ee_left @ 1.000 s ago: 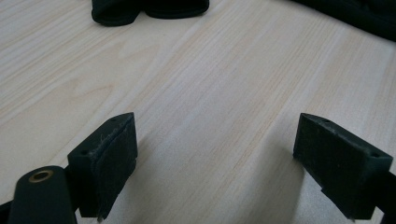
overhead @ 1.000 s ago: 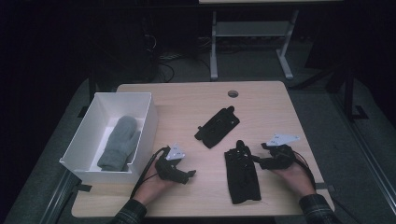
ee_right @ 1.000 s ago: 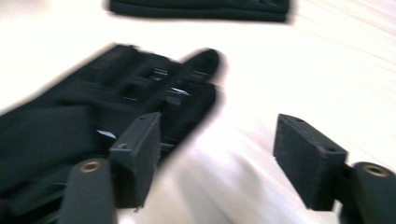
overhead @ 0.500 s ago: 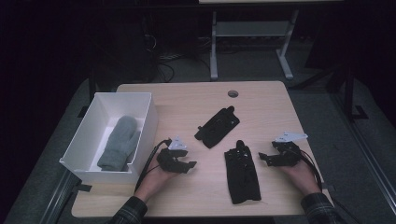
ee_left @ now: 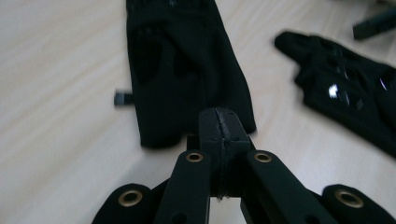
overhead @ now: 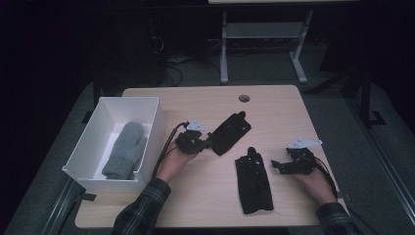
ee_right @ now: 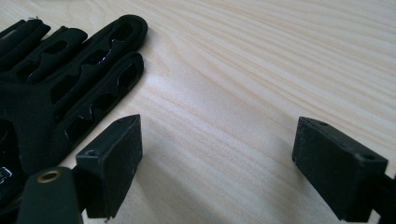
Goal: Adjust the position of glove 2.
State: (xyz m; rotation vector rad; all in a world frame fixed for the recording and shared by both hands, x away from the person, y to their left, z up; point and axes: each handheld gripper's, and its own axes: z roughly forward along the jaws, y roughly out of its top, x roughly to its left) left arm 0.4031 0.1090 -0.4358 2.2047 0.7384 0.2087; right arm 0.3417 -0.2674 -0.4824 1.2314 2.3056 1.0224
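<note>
Two black gloves lie on the wooden table point(overhead: 205, 196). The far glove point(overhead: 232, 131) point(ee_left: 182, 70) lies slanted at the middle. My left gripper point(overhead: 209, 144) point(ee_left: 219, 123) has just closed, and its jaws meet on that glove's near cuff edge. The near glove point(overhead: 253, 181) point(ee_left: 350, 98) point(ee_right: 56, 88) lies flat, fingers pointing away. My right gripper point(overhead: 275, 165) point(ee_right: 217, 158) rests just right of it. Its jaws have just been opening and stand wide, with bare wood between them.
A white box point(overhead: 155, 122) stands at the table's left with a grey mitten point(overhead: 125, 149) inside. A round cable hole point(overhead: 243, 98) sits near the far edge. A white desk frame point(overhead: 224, 54) stands on the floor behind the table.
My left gripper moved right and away from the person to the far glove's cuff, and its jaws went from open to shut. The right gripper drew slightly right of the near glove.
</note>
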